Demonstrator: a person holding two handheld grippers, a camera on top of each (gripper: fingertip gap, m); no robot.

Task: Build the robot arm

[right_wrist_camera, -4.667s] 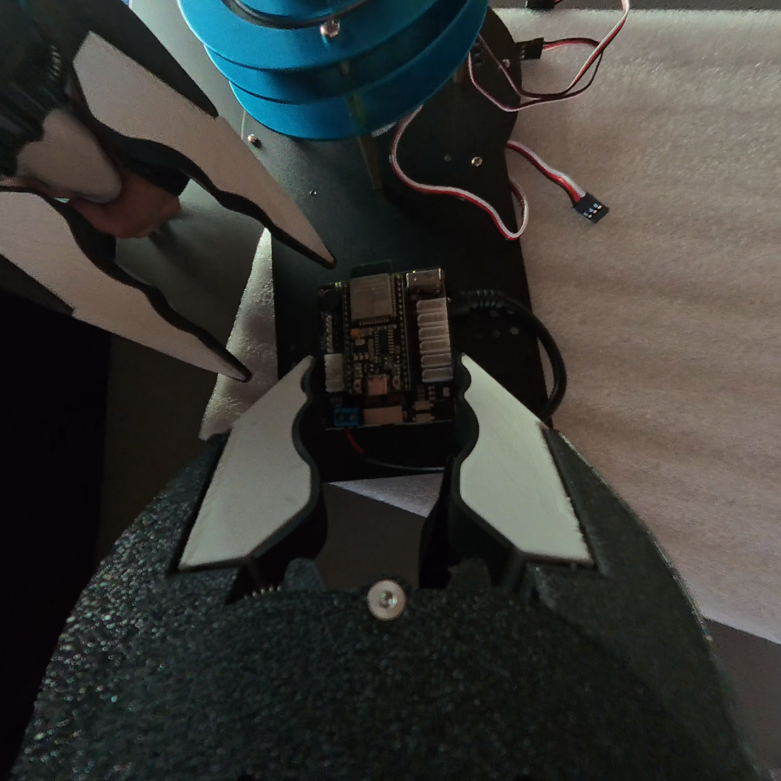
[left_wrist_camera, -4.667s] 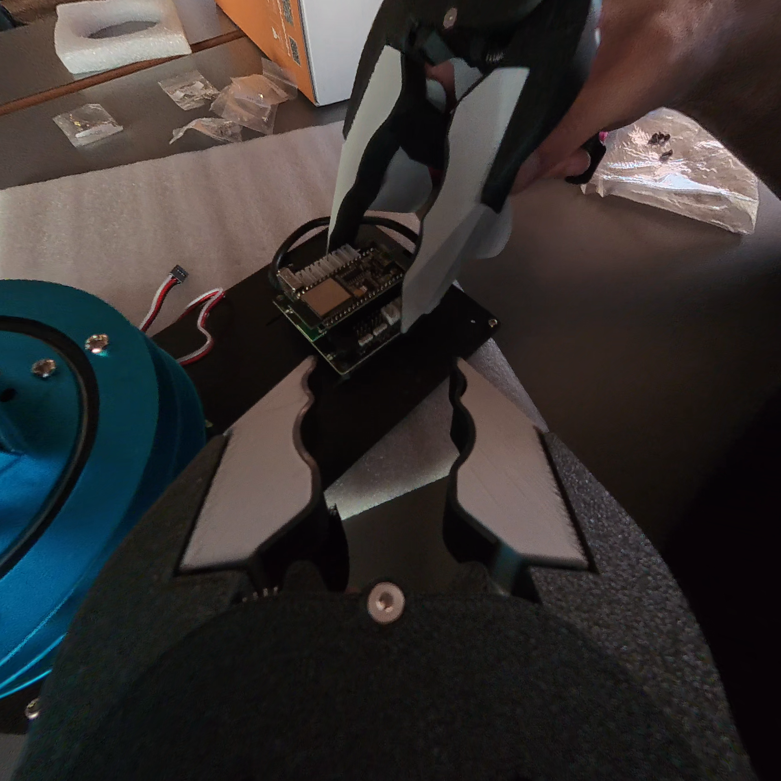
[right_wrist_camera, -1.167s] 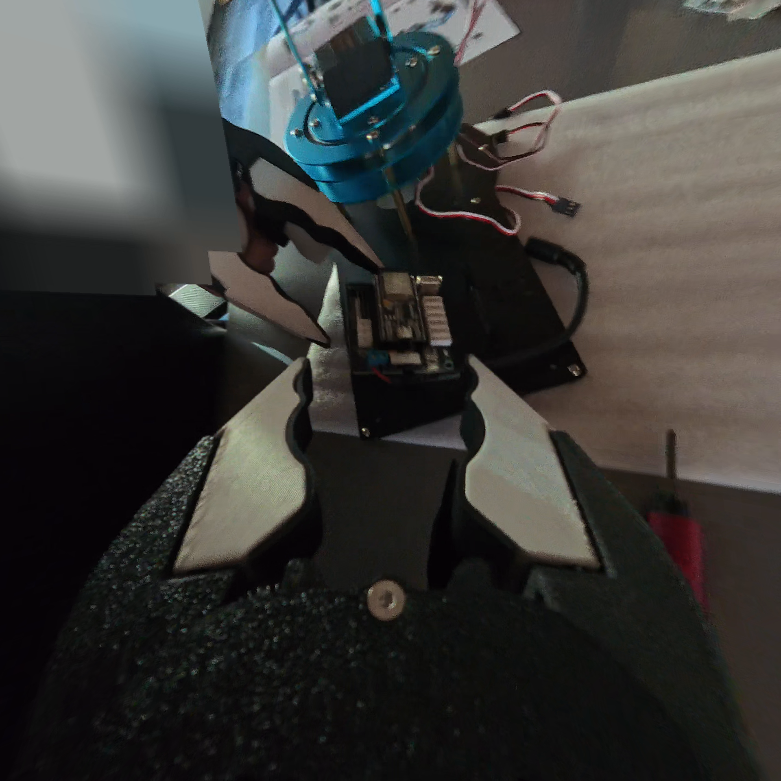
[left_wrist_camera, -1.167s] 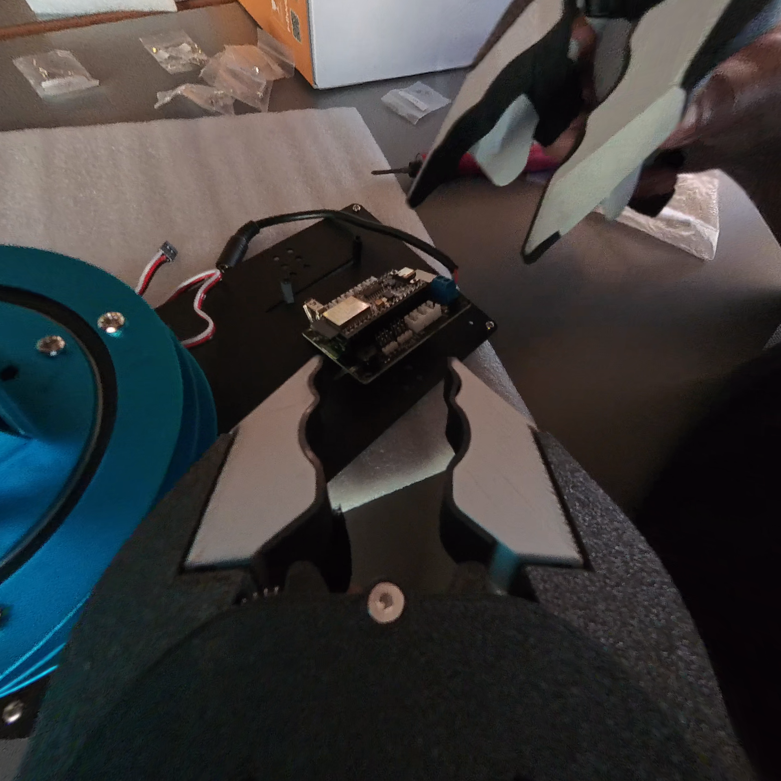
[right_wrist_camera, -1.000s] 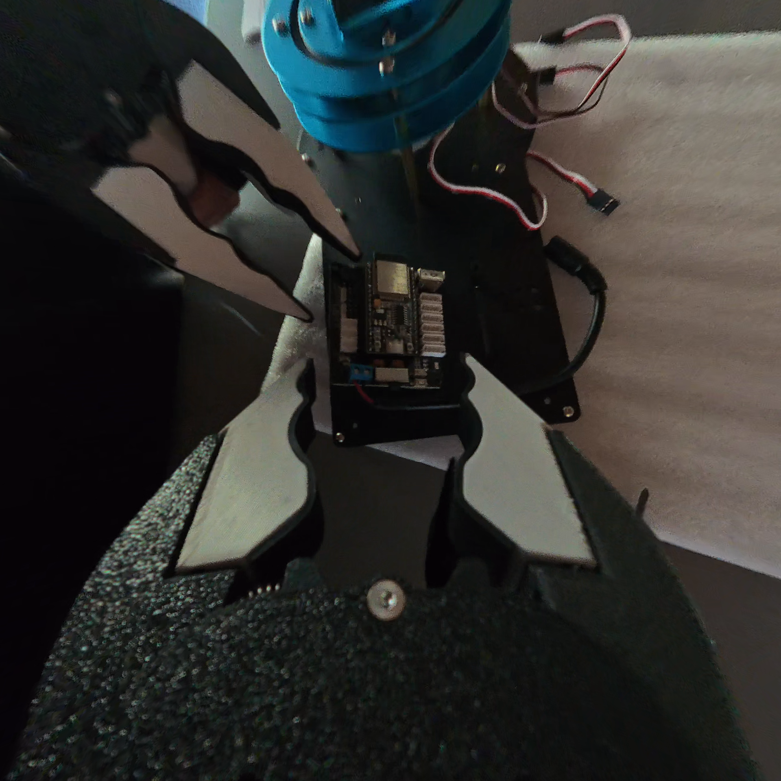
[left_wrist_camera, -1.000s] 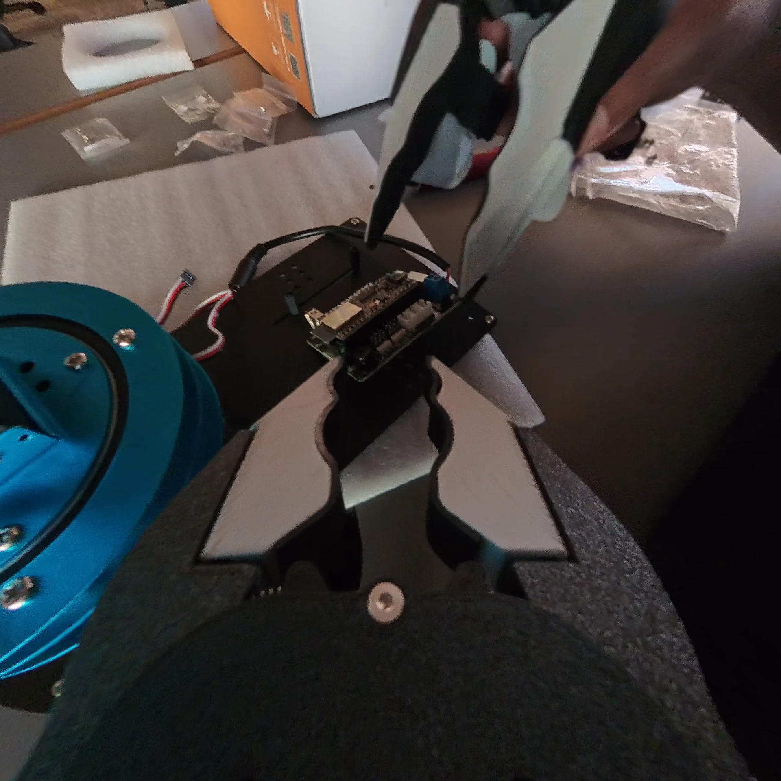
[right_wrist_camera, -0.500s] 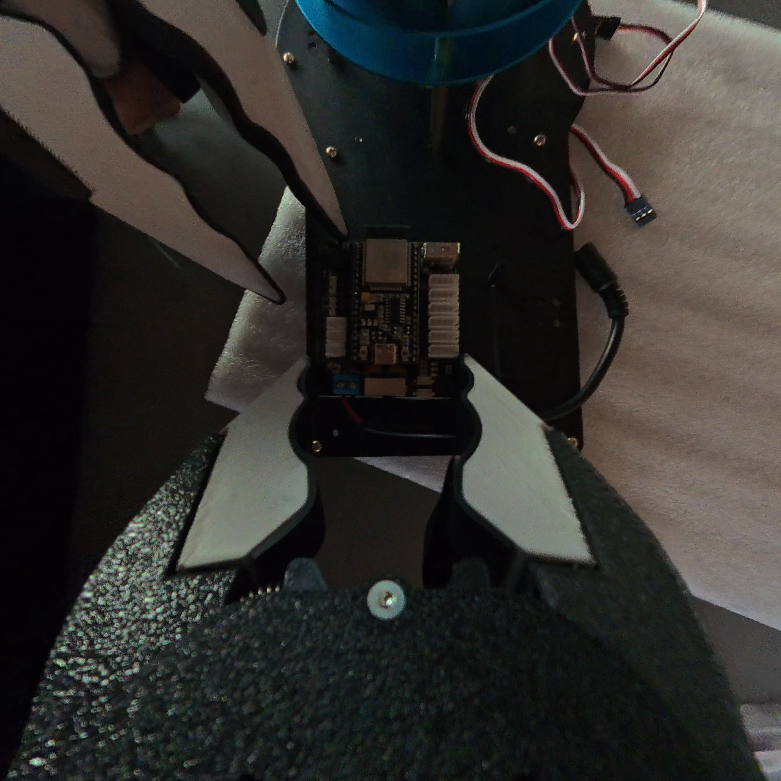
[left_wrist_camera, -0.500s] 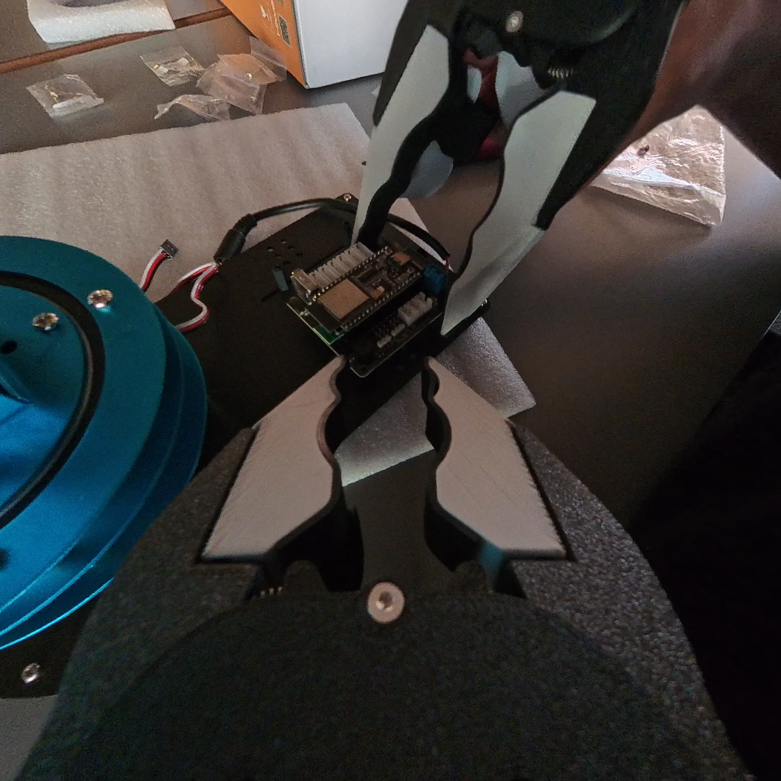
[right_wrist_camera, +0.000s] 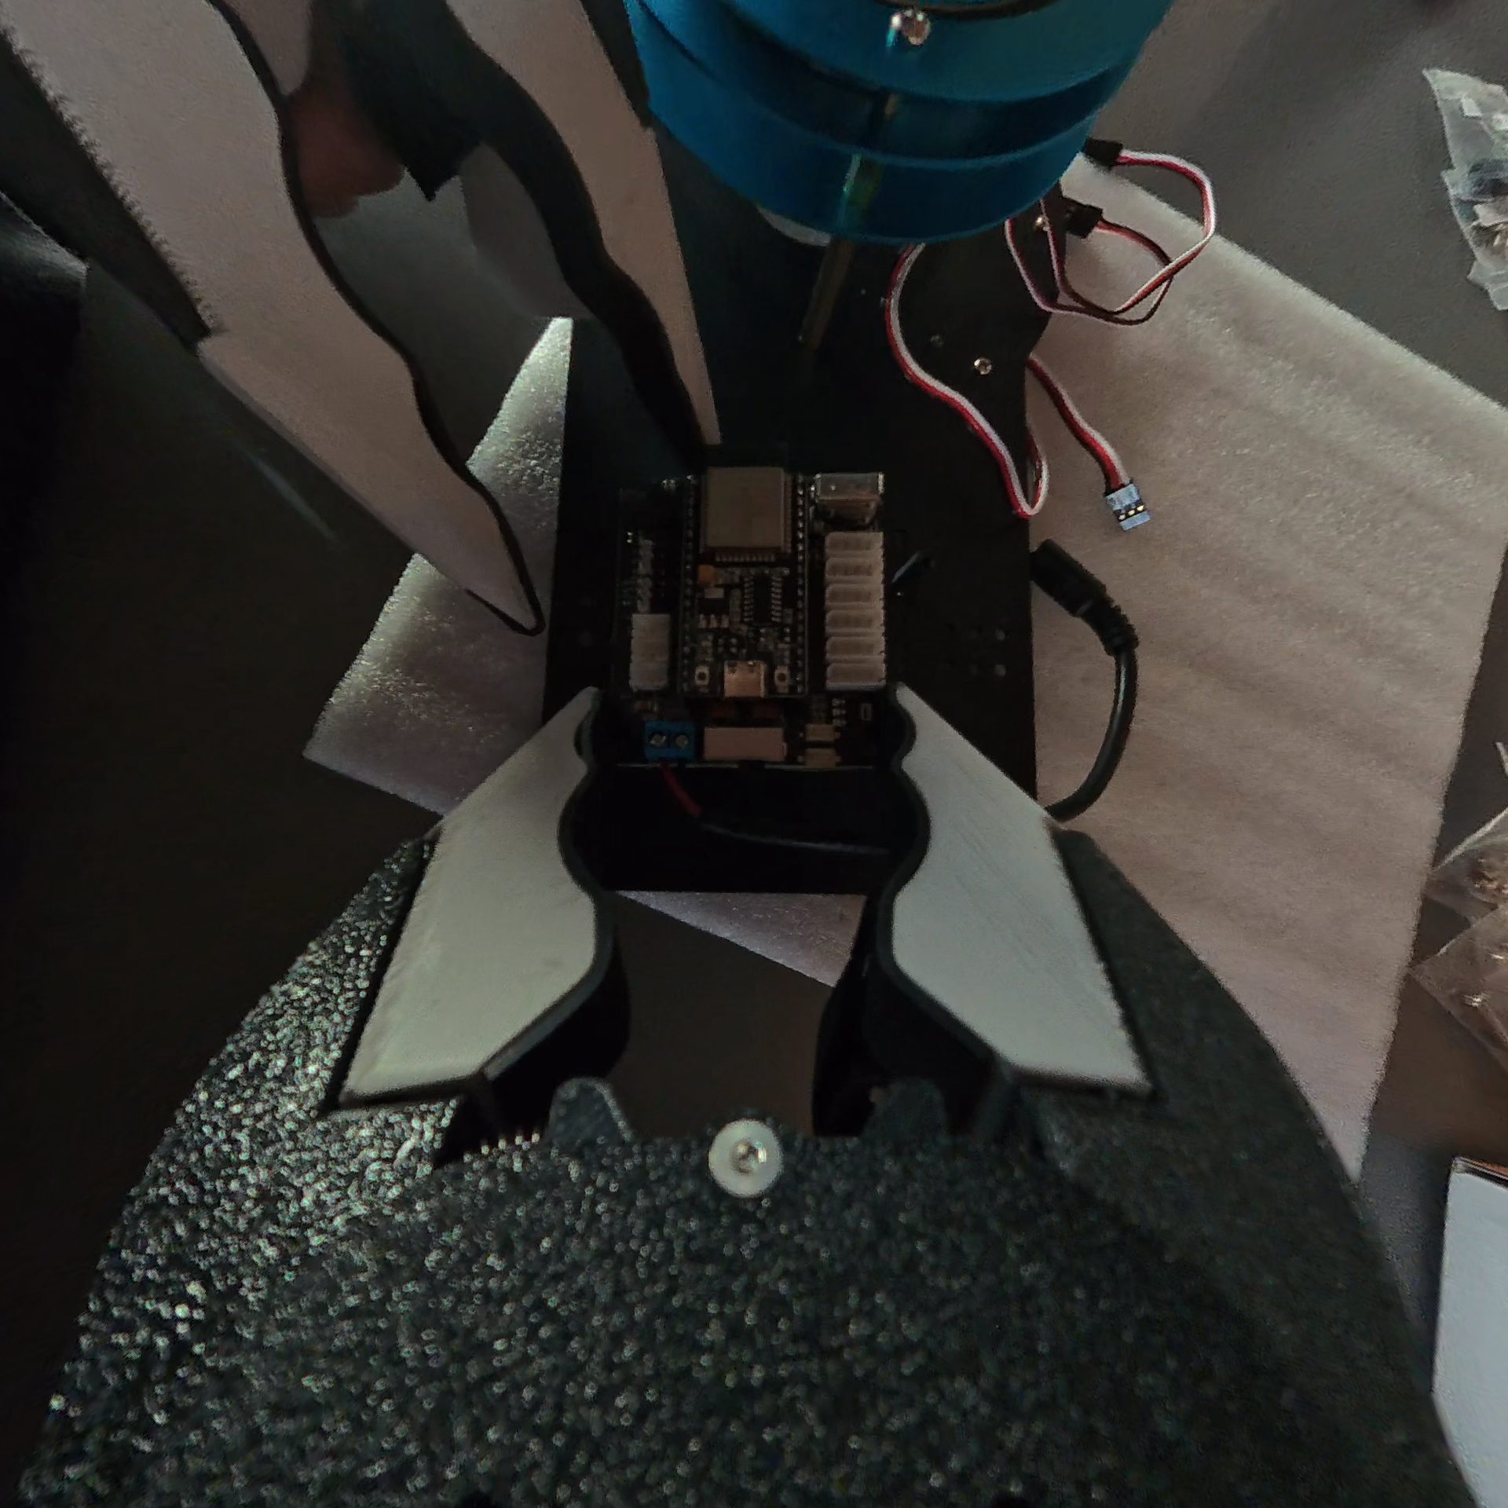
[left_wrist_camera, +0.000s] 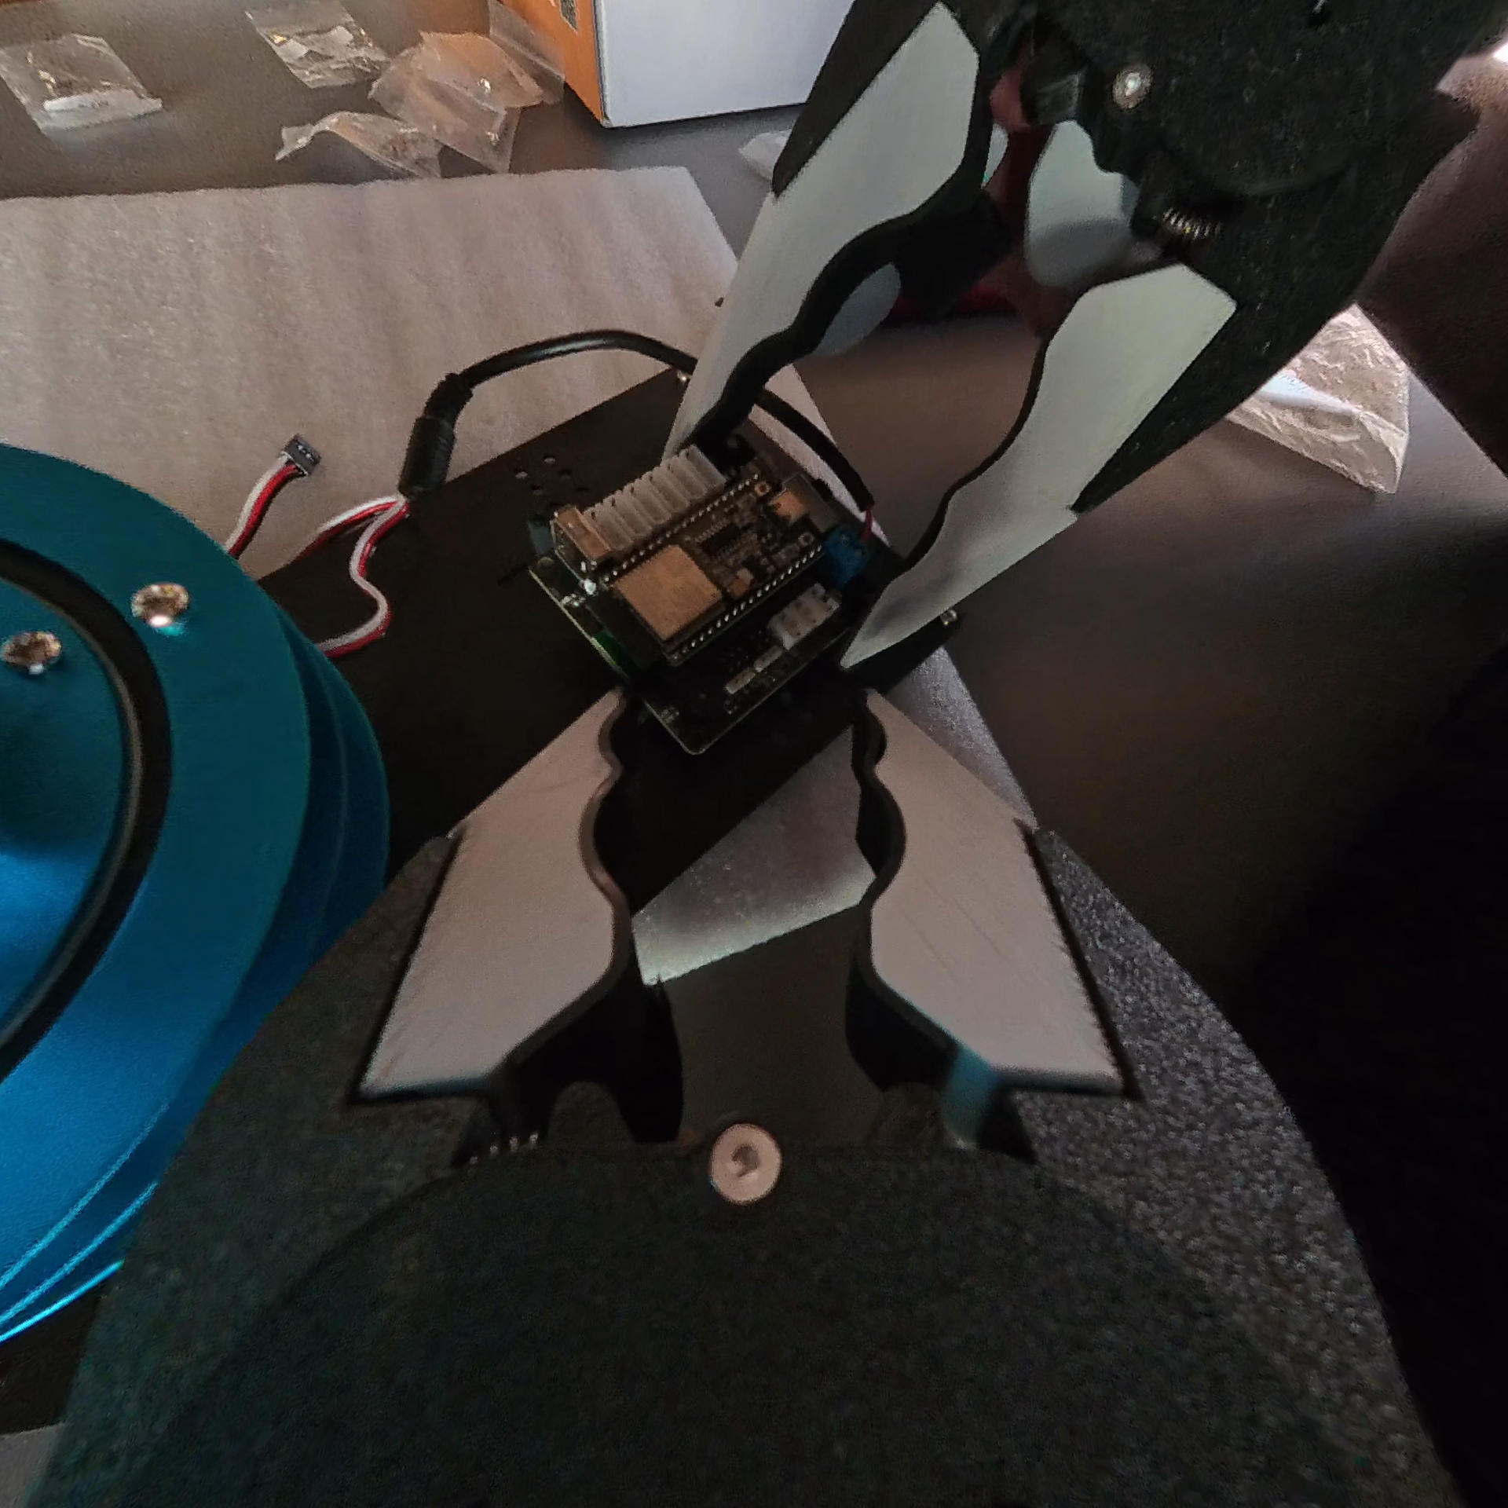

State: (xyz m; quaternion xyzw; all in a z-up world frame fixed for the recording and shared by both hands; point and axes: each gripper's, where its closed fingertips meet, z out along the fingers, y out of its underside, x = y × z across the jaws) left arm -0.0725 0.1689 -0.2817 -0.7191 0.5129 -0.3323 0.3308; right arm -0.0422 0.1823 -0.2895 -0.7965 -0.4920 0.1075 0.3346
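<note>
A small black circuit board [left_wrist_camera: 702, 596] with white connectors and a blue terminal sits on a black base plate [left_wrist_camera: 457, 653]. The plate lies on a white foam sheet [left_wrist_camera: 326, 286] beside a blue round turntable [left_wrist_camera: 204, 816]. My left gripper [left_wrist_camera: 738, 710] is open and empty, its tips just short of the board's near corner. My right gripper [left_wrist_camera: 775, 551] is open and comes down from above, one tip at each side of the board. In the right wrist view its tips [right_wrist_camera: 744, 700] flank the board's [right_wrist_camera: 751, 604] terminal end. The left gripper [right_wrist_camera: 616, 530] stands at the board's far left.
A black cable [left_wrist_camera: 571, 347] loops round the plate's far edge. Red and white servo wires [right_wrist_camera: 1028, 424] trail onto the foam [right_wrist_camera: 1224, 653]. An orange and white box [left_wrist_camera: 694, 57] and small plastic bags [left_wrist_camera: 424, 122] lie beyond. A crumpled bag [left_wrist_camera: 1338, 408] lies to the right. One gripper's finger ends stand about 4 cm off the other's.
My right gripper has dropped from above the table to straddle the board. My left gripper has moved in toward the board's corner, and its jaws have opened a little wider in the last half second.
</note>
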